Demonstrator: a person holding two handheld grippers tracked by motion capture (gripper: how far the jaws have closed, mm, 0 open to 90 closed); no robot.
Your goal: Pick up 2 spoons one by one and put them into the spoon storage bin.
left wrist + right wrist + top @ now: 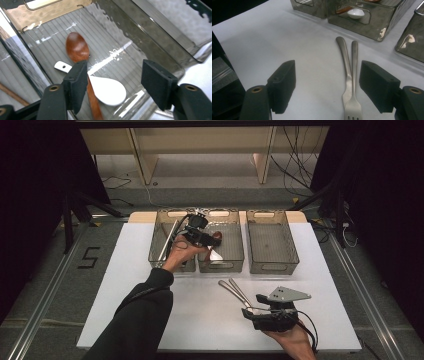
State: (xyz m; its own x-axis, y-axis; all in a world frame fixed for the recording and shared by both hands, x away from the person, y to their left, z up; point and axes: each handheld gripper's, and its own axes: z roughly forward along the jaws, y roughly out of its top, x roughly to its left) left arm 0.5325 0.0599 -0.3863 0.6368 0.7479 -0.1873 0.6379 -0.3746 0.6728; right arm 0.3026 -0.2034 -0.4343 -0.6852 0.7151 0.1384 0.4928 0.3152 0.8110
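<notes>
Your right gripper is hovering with fingers released around two forks lying on the desk. Farther off, your left gripper is hanging released above the wooden spoon lying in the middle tray.

High view: fixed overhead, looking forward and down across the whole white counter and its three bins. Left gripper view: close, looking down between its own fingers into the middle bin, also seen in the high view. Right gripper view: low, near the counter, facing two forks and the bins beyond; these appear in the high view too.
</notes>
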